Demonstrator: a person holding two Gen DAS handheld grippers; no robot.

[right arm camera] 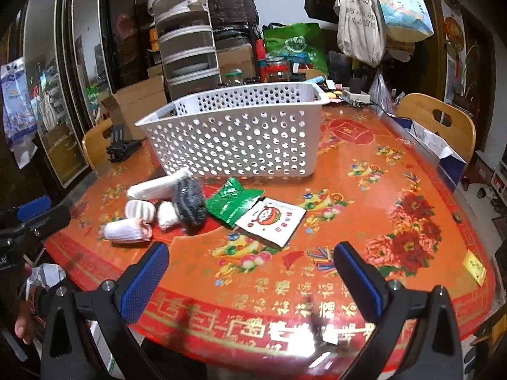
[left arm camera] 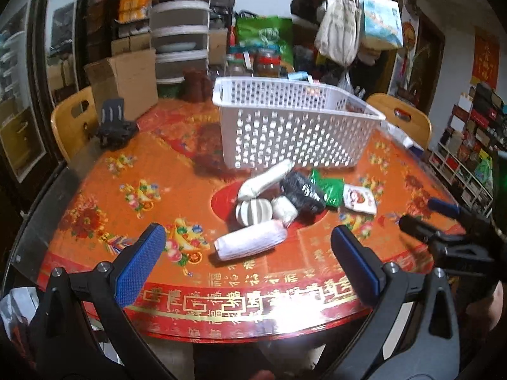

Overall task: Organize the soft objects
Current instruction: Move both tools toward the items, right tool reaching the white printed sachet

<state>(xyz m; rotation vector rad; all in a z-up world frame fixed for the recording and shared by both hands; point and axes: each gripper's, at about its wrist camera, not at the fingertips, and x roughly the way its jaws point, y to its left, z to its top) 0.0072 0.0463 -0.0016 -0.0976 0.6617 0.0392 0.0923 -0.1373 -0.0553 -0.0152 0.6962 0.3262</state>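
An orange table (right arm camera: 396, 171) fills both views, and the white perforated basket (right arm camera: 234, 139) stands at centre frame with the soft things heaped just below it. These run from a white roll (left arm camera: 250, 243) (nearest the lower edge in the left view) and a dark bundle (right arm camera: 190, 201) to a green packet (right arm camera: 233, 204) and a white sachet (right arm camera: 272, 223). The left gripper (left arm camera: 247, 253) and right gripper (right arm camera: 252, 264) both sit low in frame, jaws spread wide and holding nothing.

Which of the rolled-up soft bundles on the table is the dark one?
The dark grey bundle, beside the green packet. The other bundles, like the pink-edged roll and the striped one, are white or pale.
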